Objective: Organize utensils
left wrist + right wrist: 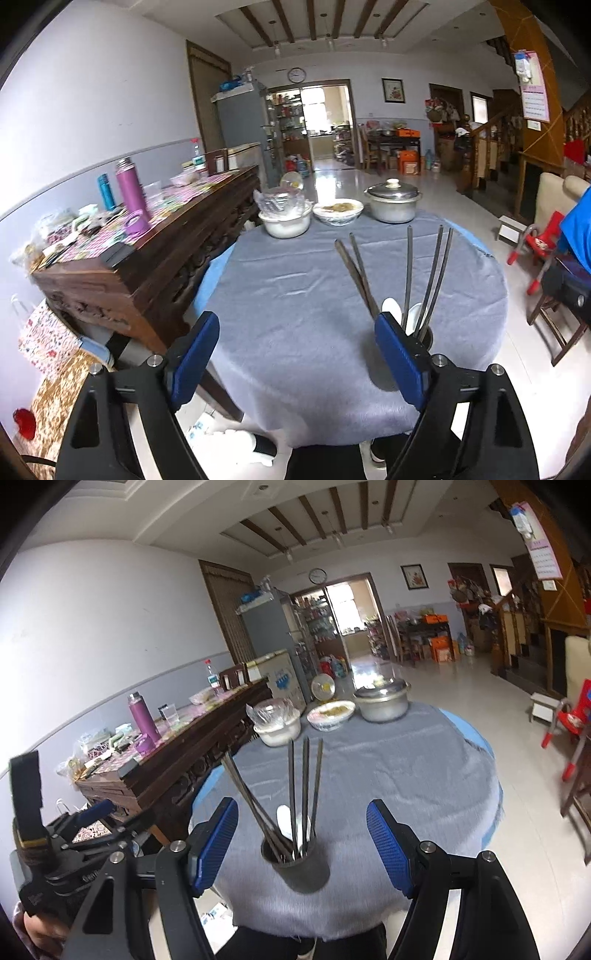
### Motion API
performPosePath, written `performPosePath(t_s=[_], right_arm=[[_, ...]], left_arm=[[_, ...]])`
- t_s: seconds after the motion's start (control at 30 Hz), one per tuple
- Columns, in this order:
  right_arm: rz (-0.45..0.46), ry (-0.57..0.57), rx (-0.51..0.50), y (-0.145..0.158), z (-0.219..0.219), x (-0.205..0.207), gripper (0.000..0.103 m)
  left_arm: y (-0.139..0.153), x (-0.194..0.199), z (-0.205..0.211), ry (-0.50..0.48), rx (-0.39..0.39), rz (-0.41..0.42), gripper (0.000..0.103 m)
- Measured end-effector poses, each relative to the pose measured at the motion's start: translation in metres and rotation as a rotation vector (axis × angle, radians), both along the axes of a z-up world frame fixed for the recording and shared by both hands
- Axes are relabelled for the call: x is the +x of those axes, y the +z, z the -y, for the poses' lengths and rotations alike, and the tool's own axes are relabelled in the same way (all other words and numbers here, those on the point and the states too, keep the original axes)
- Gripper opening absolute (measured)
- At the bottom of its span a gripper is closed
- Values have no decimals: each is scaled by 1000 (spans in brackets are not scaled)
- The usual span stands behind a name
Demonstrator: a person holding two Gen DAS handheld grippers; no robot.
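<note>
Both claws, left [295, 354] and right [301, 843], agape, gripping nothing. Chopsticks [304, 786] and spoons [286, 821] already upright in cup [299, 867] at table's [406, 775] near edge. Seemingly finished; nothing loose visible.

Both wrist cameras look forward and slightly downward over the near edge of the round table [295, 295], toward twelve o'clock. They share the utensil cup [299, 864], at four o'clock in the left view and centred close-up in the right.

No legible text; wall poster [534, 88] print too blurred.
</note>
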State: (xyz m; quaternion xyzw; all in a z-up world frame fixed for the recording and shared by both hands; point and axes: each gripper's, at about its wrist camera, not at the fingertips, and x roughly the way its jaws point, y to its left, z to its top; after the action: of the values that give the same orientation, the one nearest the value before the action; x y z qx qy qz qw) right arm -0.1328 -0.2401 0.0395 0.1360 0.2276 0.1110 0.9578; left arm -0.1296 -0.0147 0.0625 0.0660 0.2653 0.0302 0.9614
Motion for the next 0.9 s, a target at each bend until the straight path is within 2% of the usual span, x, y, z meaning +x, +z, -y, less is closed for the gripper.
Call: performPosePath(t_s=[0.23, 0.27, 0.3, 0.33, 0.37, 0.43, 0.53, 0.67, 0.9], right_arm=[[-21, -17, 21, -5, -3, -34, 76], [-12, -13, 16, -4, -5, -40, 76], [-5, -10, 9, -4, -6, -44, 76], [3, -8, 0, -3, -9, -46, 76], [12, -16, -7, -4, -11, -48, 76], [13, -21, -3, -6, -13, -47, 76], [9, -33, 3, -9, -18, -46, 76], [31, -65, -31, -13, -28, -53, 76], [8, -88, -52, -15, -46, -49, 76]], left_arm=[[9, -30, -4, 107, 8, 11, 89], [12, -37, -3, 126, 20, 30, 92], [13, -42, -3, 137, 32, 49, 101], [14, -46, -2, 149, 44, 74, 103], [15, -51, -1, 162, 52, 106, 103], [16, -55, -1, 159, 43, 118, 103], [15, -62, -3, 137, 47, 119, 103], [10, -69, -11, 150, 54, 115, 103], [14, -75, -22, 161, 64, 125, 103]])
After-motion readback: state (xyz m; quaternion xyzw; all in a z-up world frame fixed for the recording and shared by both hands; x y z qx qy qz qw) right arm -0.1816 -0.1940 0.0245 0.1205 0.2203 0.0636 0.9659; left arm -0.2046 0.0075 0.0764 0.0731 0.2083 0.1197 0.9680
